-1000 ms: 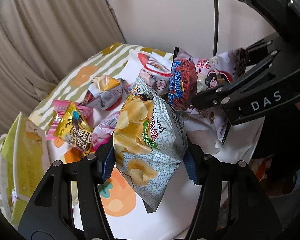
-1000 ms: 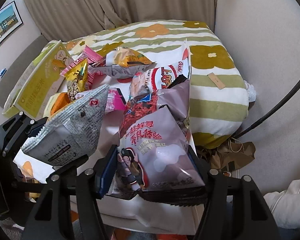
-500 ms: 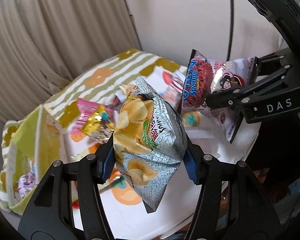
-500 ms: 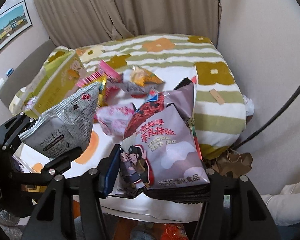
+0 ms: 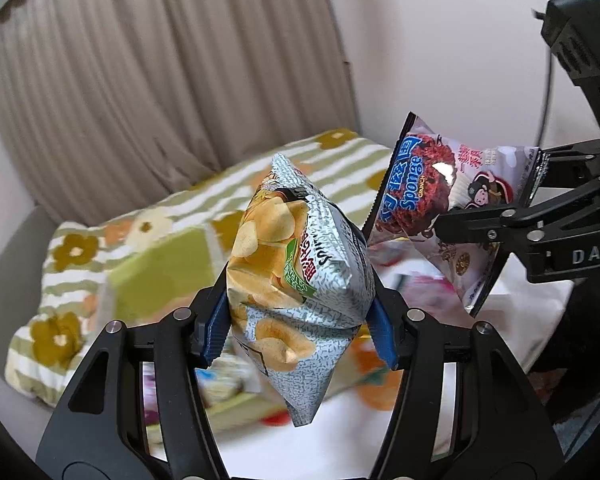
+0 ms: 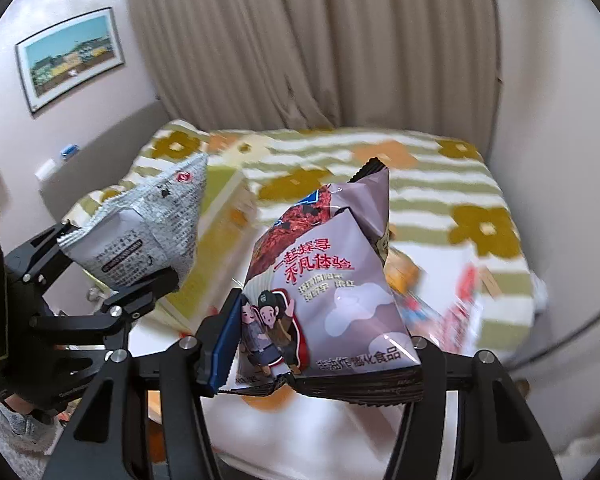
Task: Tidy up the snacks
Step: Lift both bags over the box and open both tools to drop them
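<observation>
My left gripper (image 5: 298, 320) is shut on a silver potato chip bag (image 5: 296, 272) and holds it up above the bed. This bag also shows at the left of the right wrist view (image 6: 148, 236). My right gripper (image 6: 320, 344) is shut on a mauve Sponge Crunch bag (image 6: 324, 292), also held in the air. That bag shows at the right of the left wrist view (image 5: 444, 200). A yellow-green box (image 5: 160, 272) lies below on the bed, blurred. Several other snack packets (image 6: 452, 308) lie blurred on the white sheet.
The bed has a striped flower-pattern cover (image 6: 380, 160). A white sheet (image 5: 340, 440) lies over its near part. Beige curtains (image 5: 160, 80) hang behind. A wall (image 6: 560, 160) stands at the right of the bed. A framed picture (image 6: 70, 60) hangs at the left.
Both grippers have risen with their bags and tilted up. The bed and loose snacks have dropped lower in view and the curtains fill more of both views.
</observation>
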A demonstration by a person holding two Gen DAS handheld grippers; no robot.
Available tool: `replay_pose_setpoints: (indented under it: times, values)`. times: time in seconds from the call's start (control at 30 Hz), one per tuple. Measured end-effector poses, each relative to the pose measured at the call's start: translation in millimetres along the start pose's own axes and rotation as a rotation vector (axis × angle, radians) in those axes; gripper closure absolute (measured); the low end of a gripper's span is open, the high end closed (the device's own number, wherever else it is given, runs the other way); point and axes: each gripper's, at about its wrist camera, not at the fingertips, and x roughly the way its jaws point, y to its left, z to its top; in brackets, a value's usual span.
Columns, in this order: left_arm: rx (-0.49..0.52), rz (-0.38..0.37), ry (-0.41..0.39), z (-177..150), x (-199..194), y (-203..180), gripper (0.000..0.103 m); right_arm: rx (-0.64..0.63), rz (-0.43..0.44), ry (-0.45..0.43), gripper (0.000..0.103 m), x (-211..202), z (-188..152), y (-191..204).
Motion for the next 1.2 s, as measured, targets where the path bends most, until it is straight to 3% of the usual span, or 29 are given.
replay_pose_setpoints:
  times: [0.3, 0.53, 0.67, 0.87, 0.93, 1.03, 1.2]
  values:
    - [-0.082, 0.091, 0.046, -2, 22, 130, 0.048, -0.058, 0.104, -0.028, 0.05, 67, 65, 89]
    - [-0.158, 0.063, 0.154, -17, 81, 223, 0.048, -0.038, 0.114, 0.007, 0.05, 131, 94, 138]
    - [-0.177, 0.025, 0.232, -30, 126, 256, 0.048, -0.008, 0.097, 0.04, 0.05, 164, 100, 147]
    - [-0.183, -0.008, 0.315, -48, 175, 272, 0.048, 0.014, 0.065, 0.092, 0.05, 198, 102, 148]
    - [-0.202, -0.015, 0.331, -51, 183, 276, 0.04, 0.014, 0.061, 0.107, 0.05, 207, 106, 149]
    - [-0.218, 0.002, 0.335, -56, 188, 279, 0.001, -0.004, 0.041, 0.117, 0.05, 216, 108, 152]
    - [-0.237, -0.018, 0.341, -63, 184, 279, 0.0, -0.008, 0.044, 0.13, 0.05, 225, 108, 154]
